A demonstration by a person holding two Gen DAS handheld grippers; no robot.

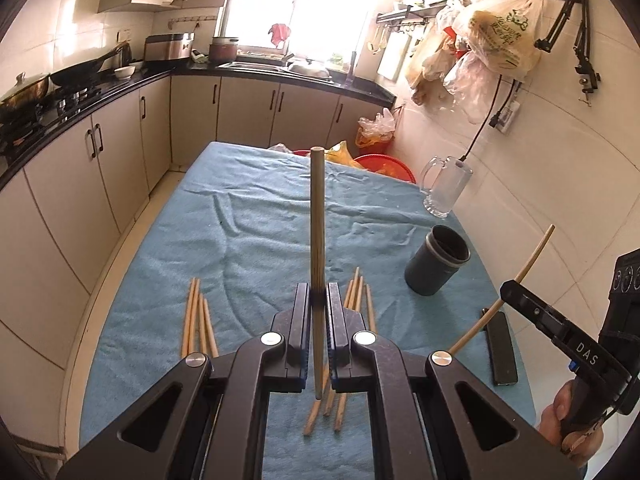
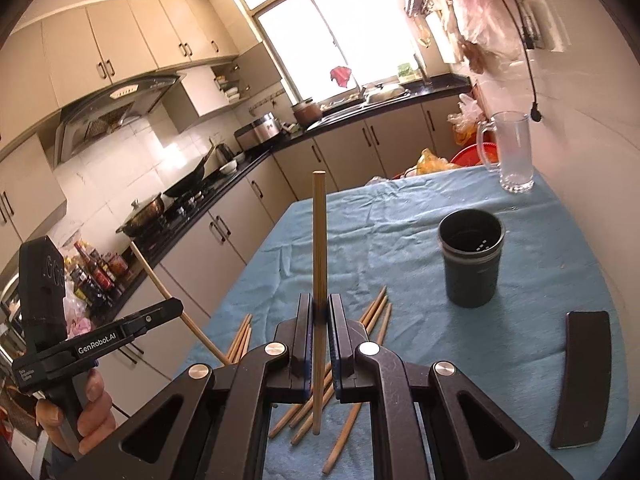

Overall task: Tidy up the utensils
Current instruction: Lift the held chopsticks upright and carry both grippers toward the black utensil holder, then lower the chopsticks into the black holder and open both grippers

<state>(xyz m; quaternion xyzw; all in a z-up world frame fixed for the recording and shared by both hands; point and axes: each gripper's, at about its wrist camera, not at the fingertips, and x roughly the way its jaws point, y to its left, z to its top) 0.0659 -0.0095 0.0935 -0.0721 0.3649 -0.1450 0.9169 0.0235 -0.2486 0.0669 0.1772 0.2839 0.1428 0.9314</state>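
Gripping one chopstick [image 1: 317, 216] upright in each tongs [image 1: 319, 300], we are aiming them endwise for the cup [image 1: 437, 260] at two o'clock.

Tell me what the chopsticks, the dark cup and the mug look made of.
Chopsticks: pale wood or bamboo, matte, faint lengthwise grain. Dark cup: probably plastic, dull grey-black, opaque, ridged band below the rim. Mug: clear glass, see-through with a thick glinting base and handle.

We've open blue cloth [image 2: 360, 232] ahead; dark cylindrical holder [image 2: 471, 264], clear glass mug [image 2: 510, 152] and black phone [image 2: 582, 376] crowd the wall side.
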